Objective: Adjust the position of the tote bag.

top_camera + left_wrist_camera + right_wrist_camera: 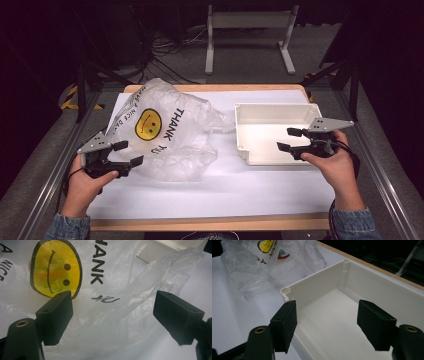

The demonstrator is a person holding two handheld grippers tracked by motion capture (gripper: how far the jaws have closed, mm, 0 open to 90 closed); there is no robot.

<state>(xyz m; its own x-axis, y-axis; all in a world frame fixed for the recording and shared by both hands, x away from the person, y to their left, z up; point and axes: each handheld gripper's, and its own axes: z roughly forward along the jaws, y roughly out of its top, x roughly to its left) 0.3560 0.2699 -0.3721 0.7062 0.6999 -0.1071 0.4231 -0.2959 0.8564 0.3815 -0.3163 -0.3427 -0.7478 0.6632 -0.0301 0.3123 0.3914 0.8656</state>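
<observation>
Left gripper: the left gripper (127, 153) is hovering at about 8 o'clock on the table, its jaws standing wide apart with nothing between them, pointing toward the bag's near edge.
Left gripper, own view: the left gripper (112, 315) is looking straight onto crinkled plastic, and the two black pads are sitting spread to either side of the bag's folds; whether they are touching the film cannot be told.
Plastic bag: the plastic bag (165, 131) is lying crumpled at about 10 o'clock on the white table (215, 192), translucent, with black lettering and a yellow smiley face (148, 124) facing up.
Bag contents: something red is showing faintly through the film in the right gripper view (283, 255); what it is cannot be told.
Right gripper: the right gripper (289, 139) is hanging at about 3 o'clock, over the right part of the tray, its jaws parted and holding nothing.
Right gripper, own view: the right gripper (325, 322) is aiming into the tray's hollow, one pad sitting over the near wall, the other over the floor.
White tray: the white tray (242, 131) is lying at about 2 o'clock, just beside the bag's right edge, open side up.
Hands: the person's hands are gripping both handles from the 6 o'clock side.
</observation>
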